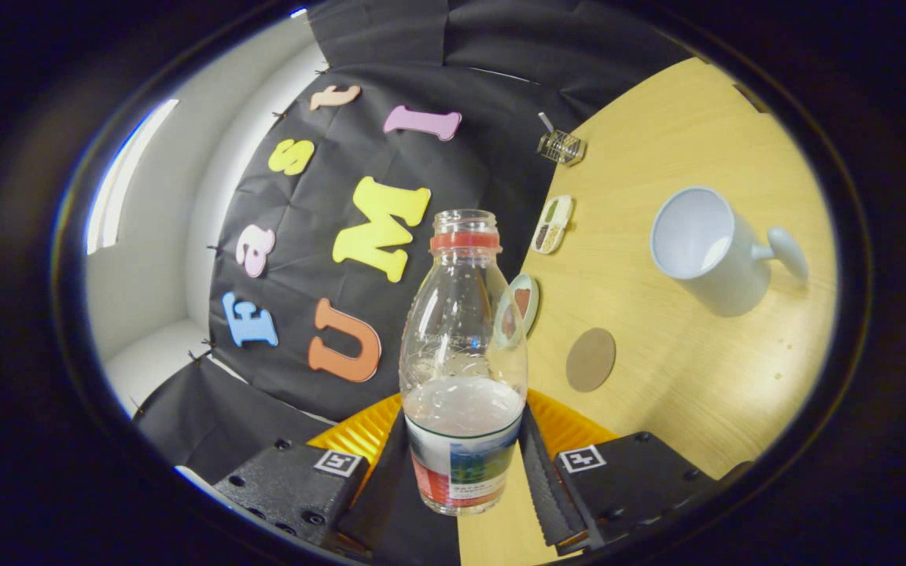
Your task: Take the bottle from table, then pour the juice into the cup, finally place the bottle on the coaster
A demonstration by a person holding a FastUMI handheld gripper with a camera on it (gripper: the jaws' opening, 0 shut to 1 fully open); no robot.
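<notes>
While the bottle (464, 369) is clamped between the two fingers at the bottom centre of the frame, the gripper (465, 464) is seen clenched on its lower, labelled part, a finger pressed against each side. The bottle's long axis runs straight up the frame from the fingers, neck away from the camera, so it lies in line with the gripper rather than across it. The cap is off; the mouth is open above a red neck ring. A pale, cloudy juice fills only the lower part of the bottle, and the rest of the clear body is empty.

The table (697, 393) is seen tilted, taking up the right half of the frame. Just beyond the bottle and to its right, the round brown coaster (591, 359) lies flat and bare. Further off, at the upper right, the white cup (708, 248) is seen with its mouth turned toward the camera and its handle to the right; nothing is visible inside it. The cup is well apart from the bottle's mouth, so the pour is judged not yet begun: the neck must be carried to the right and tipped over the rim.

Small dishes (553, 224) are lined along the table's far edge.
</notes>
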